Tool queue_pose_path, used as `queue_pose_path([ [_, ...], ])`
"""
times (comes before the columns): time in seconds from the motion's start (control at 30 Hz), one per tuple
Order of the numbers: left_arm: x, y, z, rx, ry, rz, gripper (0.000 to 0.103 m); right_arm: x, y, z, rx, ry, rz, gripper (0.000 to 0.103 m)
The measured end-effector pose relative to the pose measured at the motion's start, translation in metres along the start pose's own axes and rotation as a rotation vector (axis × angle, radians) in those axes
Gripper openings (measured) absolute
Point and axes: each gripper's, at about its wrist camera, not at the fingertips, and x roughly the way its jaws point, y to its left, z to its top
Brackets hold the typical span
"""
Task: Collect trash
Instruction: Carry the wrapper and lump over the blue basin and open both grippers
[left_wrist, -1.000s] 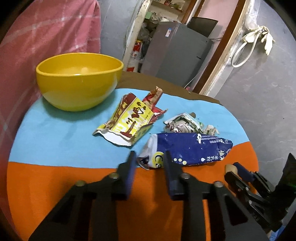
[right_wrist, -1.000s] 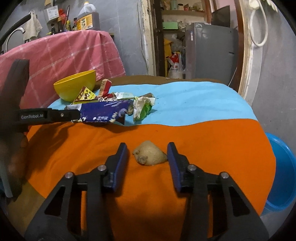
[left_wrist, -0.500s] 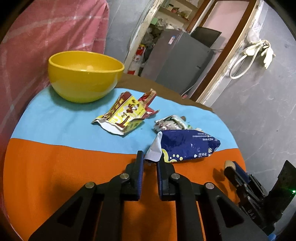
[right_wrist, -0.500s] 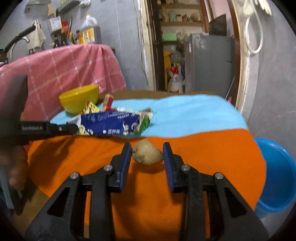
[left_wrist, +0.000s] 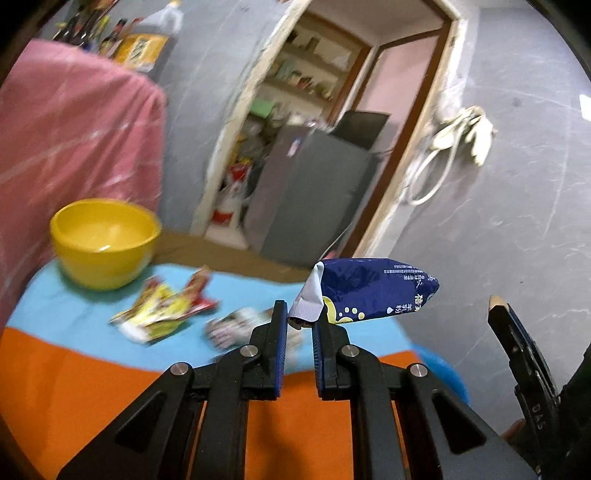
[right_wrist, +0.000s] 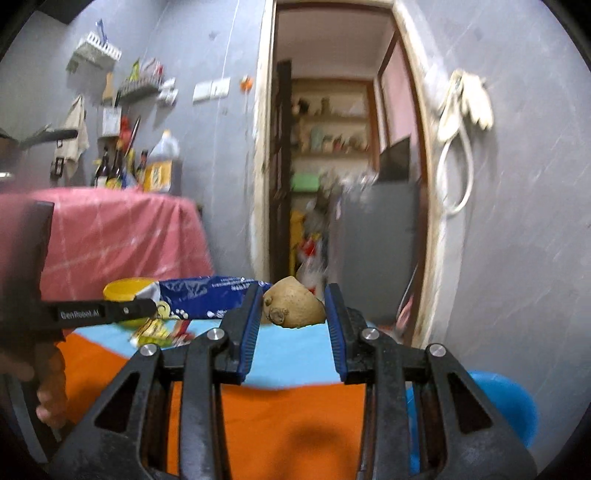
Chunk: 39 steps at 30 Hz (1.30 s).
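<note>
Both your grippers are loaded — your left gripper (left_wrist: 300, 325) pinches the blue wrapper (left_wrist: 376, 291) above the table (left_wrist: 92, 373), your right gripper (right_wrist: 293, 308) clamps the potato piece (right_wrist: 293, 304) in the air.

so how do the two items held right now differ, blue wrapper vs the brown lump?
The flat, crinkled dark blue foil wrapper is pinched by one torn corner in the left tongs, sticking out sideways. The rounded, solid brown potato-like lump sits squarely between the right tongs, whose jaws stand much wider. Both are clear of the orange and blue tablecloth.
</note>
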Motion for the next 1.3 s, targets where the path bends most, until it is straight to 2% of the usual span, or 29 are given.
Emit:
queue_pose_path([
  [0.2, 0.024, -0.055, 0.007, 0.037, -0.058, -0.088, 0.01, -0.015, -0.035, 0.01, -0.029, -0.099, -0.124, 0.055],
  [0.43, 0.066, -0.112, 0.003, 0.056, -0.038, -0.172, 0.01, -0.026, -0.085, 0.009, 0.034, -0.106, -0.249, 0.055],
  [0.63, 0.094, -0.152, -0.004, 0.105, -0.01, -0.203, 0.01, -0.028, -0.124, 0.001, 0.107, -0.048, -0.339, 0.055],
  [0.87, 0.127, -0.184, -0.026, 0.193, 0.056, -0.2, 0.01, -0.03, -0.168, -0.014, 0.228, 0.035, -0.413, 0.055],
  [1.07, 0.16, -0.199, -0.049, 0.218, 0.177, -0.182, 0.01, -0.022, -0.197, -0.033, 0.338, 0.143, -0.435, 0.055],
  [1.2, 0.187, -0.204, -0.059, 0.195, 0.277, -0.123, 0.01, -0.014, -0.212, -0.047, 0.405, 0.22, -0.43, 0.055],
  [1.3, 0.2, -0.204, -0.068, 0.175, 0.322, -0.086, 0.011, -0.008, -0.22, -0.058, 0.446, 0.27, -0.422, 0.055],
])
